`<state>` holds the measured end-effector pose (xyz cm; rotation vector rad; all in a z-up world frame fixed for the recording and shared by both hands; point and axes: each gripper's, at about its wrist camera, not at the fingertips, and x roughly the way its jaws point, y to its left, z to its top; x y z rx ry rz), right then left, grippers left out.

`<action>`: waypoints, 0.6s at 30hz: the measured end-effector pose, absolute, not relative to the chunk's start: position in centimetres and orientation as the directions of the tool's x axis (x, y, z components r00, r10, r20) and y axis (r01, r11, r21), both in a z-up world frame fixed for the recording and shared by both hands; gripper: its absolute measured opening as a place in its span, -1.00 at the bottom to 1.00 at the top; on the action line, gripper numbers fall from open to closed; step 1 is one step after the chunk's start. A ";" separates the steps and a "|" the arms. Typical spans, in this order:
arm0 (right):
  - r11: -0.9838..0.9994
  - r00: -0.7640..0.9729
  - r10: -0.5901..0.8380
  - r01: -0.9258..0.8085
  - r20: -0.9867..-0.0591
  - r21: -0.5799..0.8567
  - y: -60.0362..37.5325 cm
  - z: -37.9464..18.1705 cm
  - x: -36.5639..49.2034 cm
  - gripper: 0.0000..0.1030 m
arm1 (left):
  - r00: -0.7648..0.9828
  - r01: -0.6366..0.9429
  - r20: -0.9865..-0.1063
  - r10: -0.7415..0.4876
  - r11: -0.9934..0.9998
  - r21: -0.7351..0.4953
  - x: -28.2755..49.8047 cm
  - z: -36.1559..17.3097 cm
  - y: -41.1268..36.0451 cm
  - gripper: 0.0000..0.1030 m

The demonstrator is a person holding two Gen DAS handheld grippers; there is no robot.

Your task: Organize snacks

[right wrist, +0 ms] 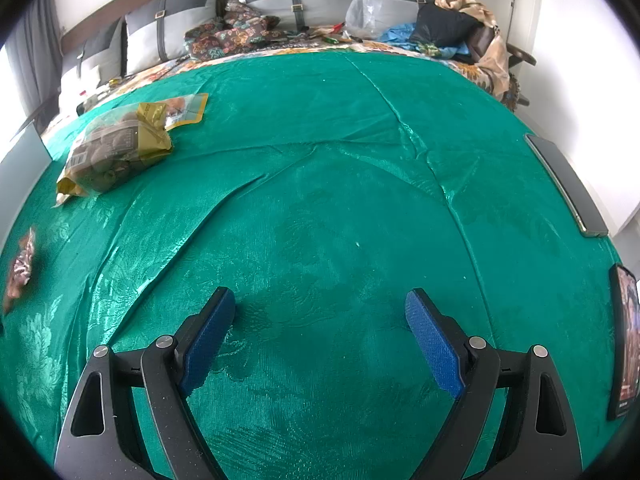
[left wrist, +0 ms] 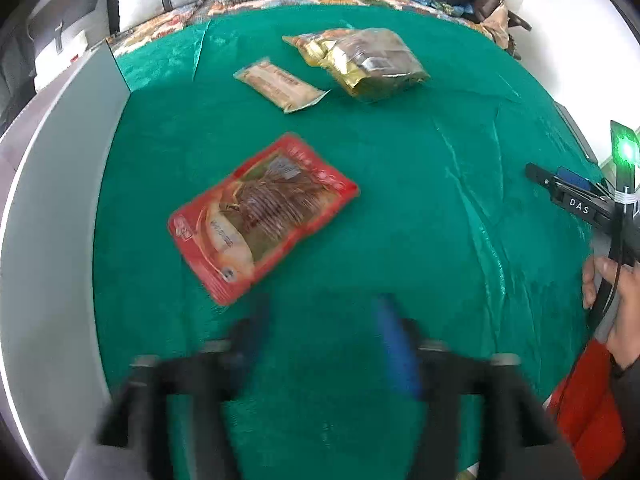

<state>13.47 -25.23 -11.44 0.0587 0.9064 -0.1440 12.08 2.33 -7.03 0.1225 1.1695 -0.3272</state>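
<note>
A: Left wrist view first. How far along are we?

B: Early, I'd judge. The snacks lie spread over the green cloth (left wrist: 400,160), none grouped or stacked. The red packet (left wrist: 262,218) lies flat, just ahead and left of the left gripper (left wrist: 320,344). Farther back is the pale flat packet (left wrist: 280,86), and beside it, near but apart, the clear bag of gold-wrapped pieces (left wrist: 366,62).

A: The fingers?

B: Blurred, but parted with only cloth between them; nothing held.

A: Count?

B: 3 snack items here: 1 red packet, 1 pale packet, 1 clear bag. At the right edge, 1 hand (left wrist: 616,304) holds the other tool's handle.

A: Right wrist view?

B: The right gripper (right wrist: 320,340) has its blue pads (right wrist: 210,336) wide apart over bare cloth, empty. The clear bag sits far left, with a yellow-edged packet (right wrist: 188,110) touching its far end. At the very left edge is 1 blurred brownish thing (right wrist: 22,268); I cannot tell what it is.

A: So what remains?

B: Seemingly all of it: no snack looks gathered. I see no box or tray for them. 2 dark flat things (right wrist: 568,184) lie at the right edge, and a cluttered sofa (right wrist: 296,4) stands behind.
</note>
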 end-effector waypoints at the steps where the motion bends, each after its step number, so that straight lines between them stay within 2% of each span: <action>1: 0.989 0.608 -0.100 0.149 -0.788 -0.010 -25.2 -11.5 13.5 0.74 | 0.364 0.313 -0.912 -0.188 0.947 -0.070 12.1 -6.9 2.2 0.52; 5: 0.989 0.608 -0.100 0.149 -0.788 -0.010 -25.2 -11.5 13.5 0.74 | 0.370 0.305 -0.908 -0.194 0.949 -0.079 12.3 -6.5 2.0 0.52; 9: 0.989 0.608 -0.099 0.149 -0.788 -0.010 -25.2 -11.5 13.5 0.74 | 0.380 0.329 -0.910 -0.168 0.943 -0.037 12.8 -5.8 2.4 0.53; 18: 0.989 0.608 -0.100 0.149 -0.788 -0.010 -25.2 -11.5 13.5 0.74 | 0.344 0.467 -0.919 -0.193 0.884 -0.011 15.5 -4.8 1.6 0.55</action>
